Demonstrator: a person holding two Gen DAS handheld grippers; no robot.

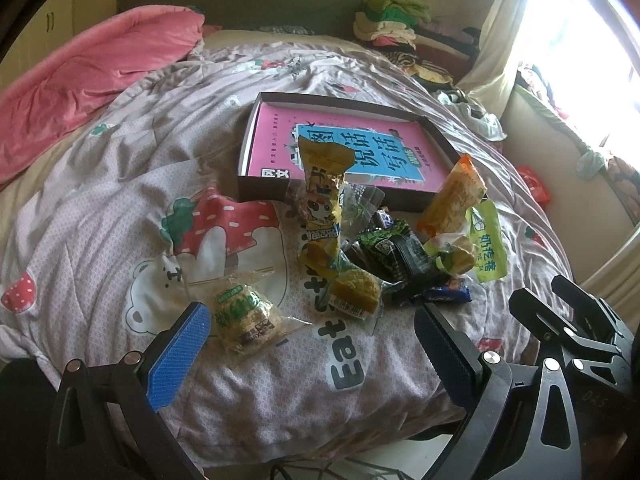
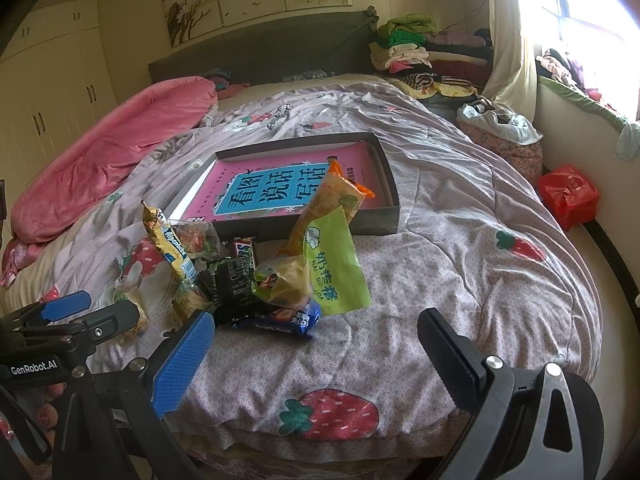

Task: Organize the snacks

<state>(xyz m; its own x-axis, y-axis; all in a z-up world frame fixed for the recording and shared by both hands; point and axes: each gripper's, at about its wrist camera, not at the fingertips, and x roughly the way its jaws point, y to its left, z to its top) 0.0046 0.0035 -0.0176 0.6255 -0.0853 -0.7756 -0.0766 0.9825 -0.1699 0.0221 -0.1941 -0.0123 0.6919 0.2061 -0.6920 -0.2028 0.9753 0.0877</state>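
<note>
A heap of wrapped snacks lies on the bed in front of a shallow dark box (image 1: 256,190) (image 2: 384,216) that holds a pink book (image 1: 276,132) (image 2: 288,168). The heap has a tall yellow packet (image 1: 322,196) (image 2: 168,240), an orange packet (image 1: 456,196) (image 2: 332,200), a light-green packet (image 1: 486,244) (image 2: 332,264), a black-green packet (image 1: 396,252) (image 2: 232,284), a blue bar (image 1: 446,294) (image 2: 280,320) and two clear-wrapped cakes (image 1: 244,316) (image 1: 356,292). My left gripper (image 1: 312,356) is open and empty, just short of the cakes. My right gripper (image 2: 316,360) is open and empty, just short of the blue bar.
A pink duvet (image 1: 80,80) (image 2: 112,160) lies at the left of the bed. Folded clothes (image 1: 392,24) (image 2: 412,44) are piled at the headboard's right. A red bag (image 2: 568,196) sits on the floor by the window wall. The quilt edge is close below both grippers.
</note>
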